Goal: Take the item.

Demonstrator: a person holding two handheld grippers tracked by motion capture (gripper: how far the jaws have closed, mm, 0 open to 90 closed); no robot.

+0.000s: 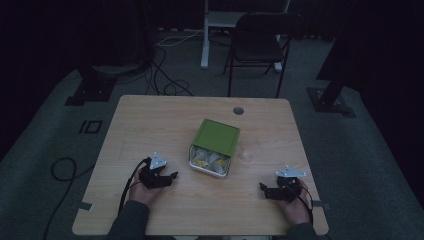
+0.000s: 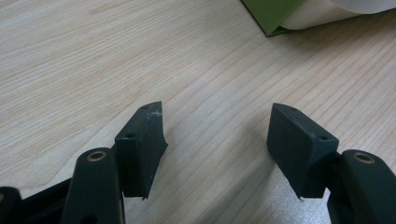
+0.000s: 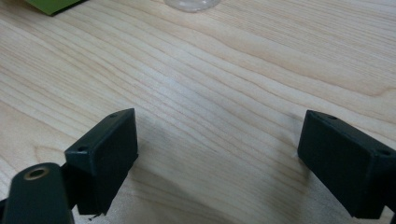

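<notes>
Fingers (image 2: 144,149) of the left gripper (image 2: 217,154) are standing wide apart, gripping nothing; right gripper (image 3: 217,163) likewise, both resting near the green box (image 1: 216,145) on the table (image 1: 150,120).

The worktop (image 2: 116,60) is pale, smooth-grained wood; the jaws are matt black plastic; the box (image 1: 216,137) looks matt green.

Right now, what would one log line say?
left claw: open, empty | right claw: open, empty | green box: between, untouched | table
</notes>
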